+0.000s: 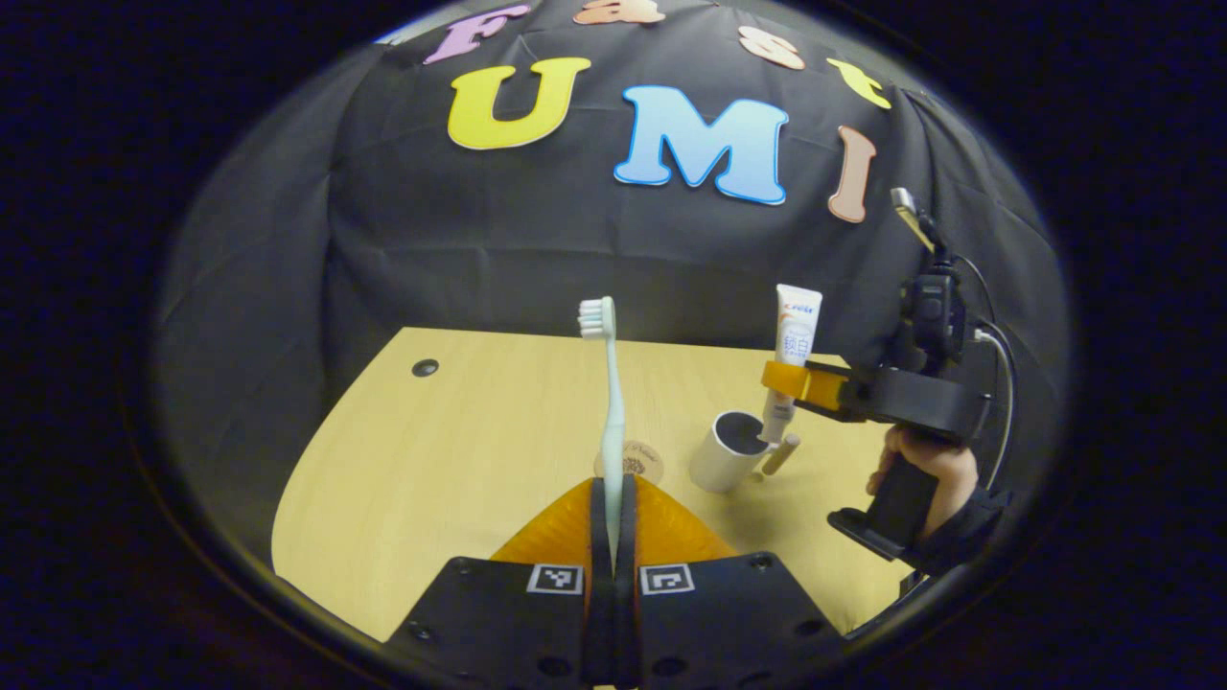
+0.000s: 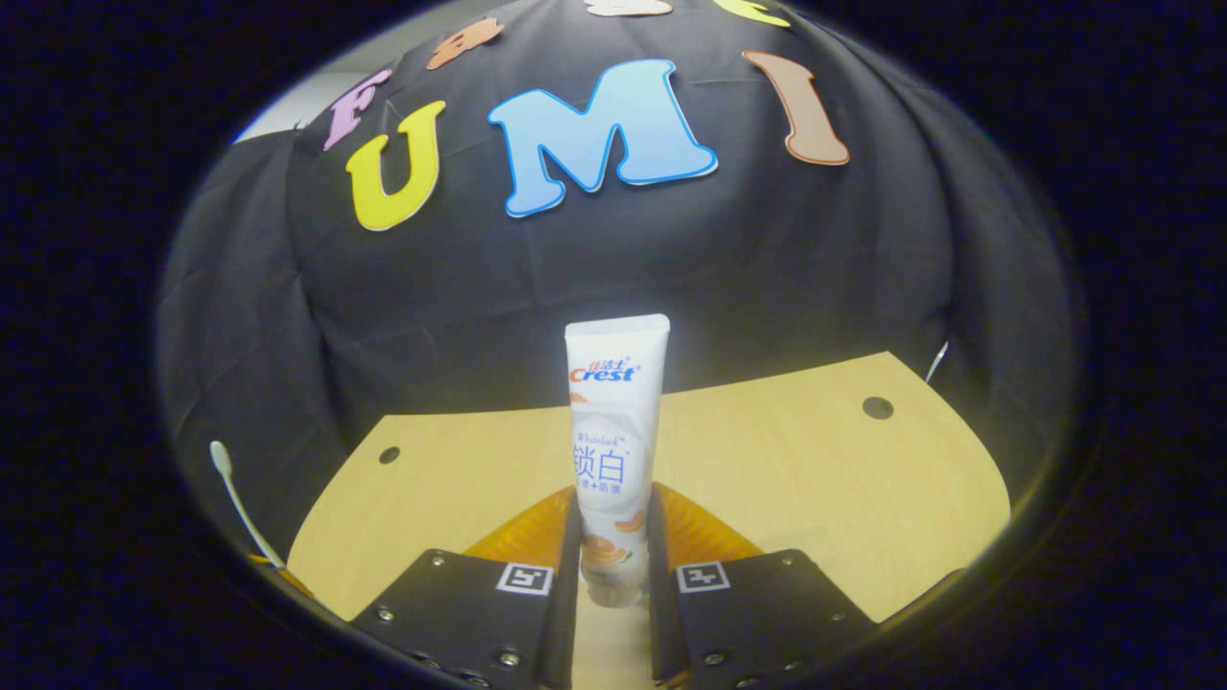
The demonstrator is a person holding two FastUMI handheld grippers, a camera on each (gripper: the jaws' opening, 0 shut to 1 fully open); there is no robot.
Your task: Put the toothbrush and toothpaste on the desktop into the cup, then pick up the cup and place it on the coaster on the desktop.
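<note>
The left gripper (image 1: 613, 537) pinches a pale green toothbrush (image 1: 611, 402) upright, its lower handle hidden between the fingers. The right gripper (image 2: 613, 575) clamps a white toothpaste tube (image 2: 613, 450), cap down over the white cylindrical cup (image 1: 727, 450). A round wooden coaster (image 1: 640, 462) sits beside it, partly hidden, on the light wooden desktop (image 1: 460, 460).

Your left gripper (image 1: 611, 537) is hiding the lower handle of the toothbrush (image 1: 610, 402) between its closed fingers, and it is also covering the near part of the coaster (image 1: 637, 462), whose printed pattern is reading too small to make out. Your right gripper (image 2: 613, 575) is covering the lower sides of the toothpaste (image 2: 613, 450). In the left gripper view, the cup (image 1: 726, 450) is hiding the cap end of the tube.
</note>
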